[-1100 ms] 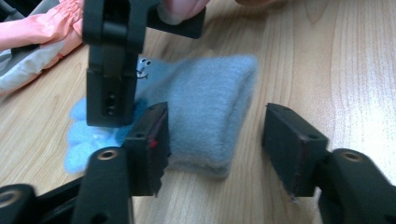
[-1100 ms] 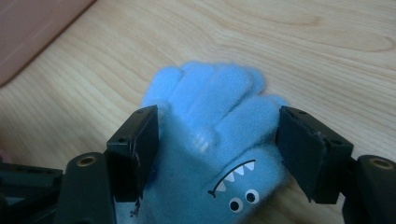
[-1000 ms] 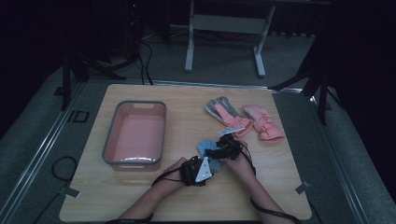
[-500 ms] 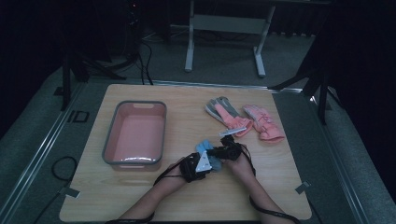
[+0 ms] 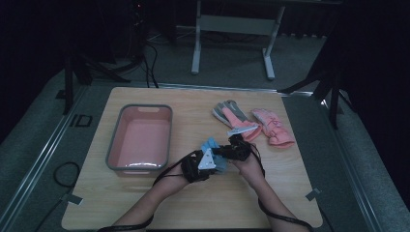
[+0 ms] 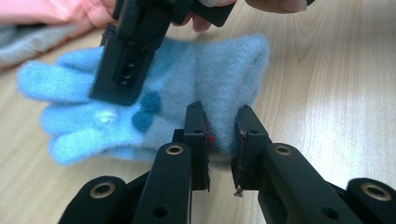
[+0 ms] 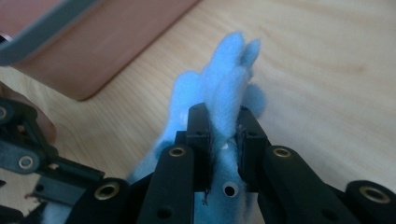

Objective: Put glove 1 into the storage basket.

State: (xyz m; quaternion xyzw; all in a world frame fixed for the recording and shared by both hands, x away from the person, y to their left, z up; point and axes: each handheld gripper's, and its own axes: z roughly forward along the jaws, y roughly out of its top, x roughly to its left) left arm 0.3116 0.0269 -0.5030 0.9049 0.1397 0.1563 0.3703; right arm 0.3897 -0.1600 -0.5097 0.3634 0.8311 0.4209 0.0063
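A fuzzy light-blue glove [image 6: 187,93] bearing darker blue dots lies on a pale wood-grain tabletop [image 5: 193,111], near a pink tub [image 5: 140,137] with a grey rim, a grey-and-pink glove [image 5: 231,114], a pink glove [image 5: 273,126] and black jaws.

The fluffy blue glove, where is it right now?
The blue glove lies mid-table in the high view, pinched between both grippers, right of the pink bin.

Right gripper [image 7: 223,135]: jaws pinch blue fleece glove [image 7: 229,88] | glove: above wooden bench [image 7: 327,70] | pink tray [image 7: 88,51]: upper left of glove
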